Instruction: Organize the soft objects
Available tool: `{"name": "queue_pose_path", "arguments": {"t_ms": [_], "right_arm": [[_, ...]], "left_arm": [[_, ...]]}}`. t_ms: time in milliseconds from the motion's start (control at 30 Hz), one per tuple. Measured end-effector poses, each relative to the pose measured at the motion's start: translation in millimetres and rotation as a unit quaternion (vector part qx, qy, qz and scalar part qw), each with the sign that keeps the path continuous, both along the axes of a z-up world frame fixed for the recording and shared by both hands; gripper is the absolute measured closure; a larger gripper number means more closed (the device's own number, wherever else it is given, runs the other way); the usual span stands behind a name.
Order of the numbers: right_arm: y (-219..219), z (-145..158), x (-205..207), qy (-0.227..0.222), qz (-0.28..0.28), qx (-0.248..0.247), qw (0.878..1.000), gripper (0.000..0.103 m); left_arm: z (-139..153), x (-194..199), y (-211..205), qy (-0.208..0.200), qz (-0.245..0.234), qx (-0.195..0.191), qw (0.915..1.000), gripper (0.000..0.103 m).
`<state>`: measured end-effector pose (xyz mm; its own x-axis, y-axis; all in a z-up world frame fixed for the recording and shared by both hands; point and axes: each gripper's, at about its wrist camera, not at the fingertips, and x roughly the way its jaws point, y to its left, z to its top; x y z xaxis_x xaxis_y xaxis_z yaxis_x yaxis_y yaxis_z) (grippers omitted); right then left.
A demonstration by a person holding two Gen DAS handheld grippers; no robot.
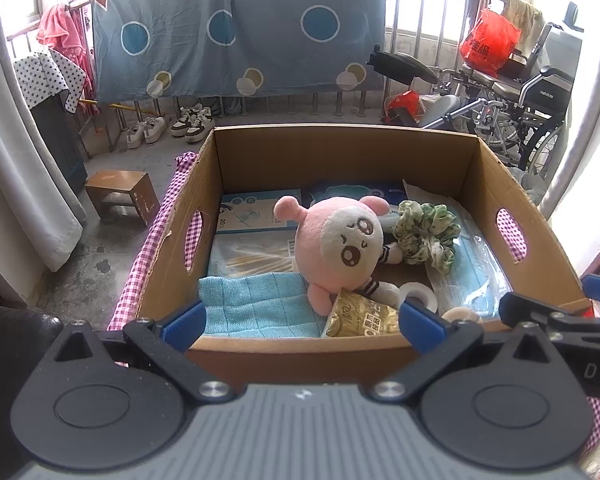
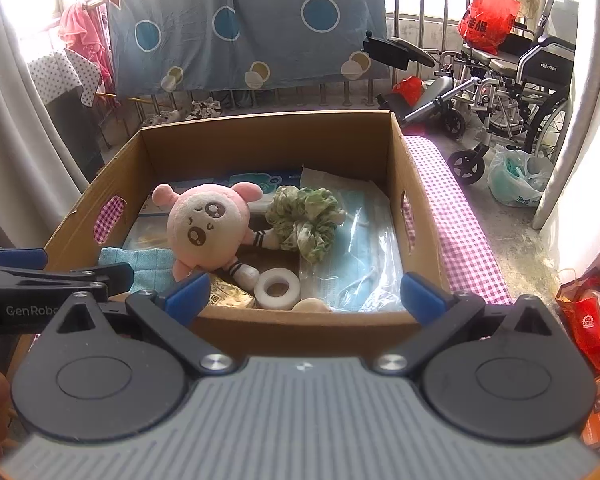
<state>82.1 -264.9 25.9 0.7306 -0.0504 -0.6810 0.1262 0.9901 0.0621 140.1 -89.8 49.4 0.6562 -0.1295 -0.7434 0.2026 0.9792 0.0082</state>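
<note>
A cardboard box (image 1: 339, 148) (image 2: 268, 132) stands on a pink checked cloth. In it lie a pink plush toy (image 1: 335, 240) (image 2: 208, 224), a green scrunchie (image 1: 427, 232) (image 2: 303, 220), a folded blue cloth (image 1: 256, 304) (image 2: 148, 264), a pack of blue face masks (image 2: 359, 248), a white tape roll (image 2: 276, 287) and a gold packet (image 1: 359, 316). My left gripper (image 1: 303, 322) is open and empty at the box's near rim. My right gripper (image 2: 305, 294) is open and empty at the same rim, to the right of the left one.
The pink checked cloth (image 2: 455, 216) runs beside the box. A wheelchair (image 2: 511, 80) and plastic bags (image 2: 515, 176) stand at the right. A small wooden stool (image 1: 120, 196) and shoes (image 1: 168, 124) are on the floor at the left. A patterned sheet (image 1: 236, 28) hangs behind.
</note>
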Motion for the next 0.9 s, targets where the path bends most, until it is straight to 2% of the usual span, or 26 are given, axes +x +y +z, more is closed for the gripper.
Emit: {"name": "queue_pose_path", "arguments": {"t_ms": [900], "right_arm": [[9.0, -5.5, 3.0, 0.015, 0.008, -0.009, 1.000, 0.001]], "left_arm": [[-5.1, 0.7, 9.9, 0.024, 0.007, 0.005, 0.9997, 0.003]]}}
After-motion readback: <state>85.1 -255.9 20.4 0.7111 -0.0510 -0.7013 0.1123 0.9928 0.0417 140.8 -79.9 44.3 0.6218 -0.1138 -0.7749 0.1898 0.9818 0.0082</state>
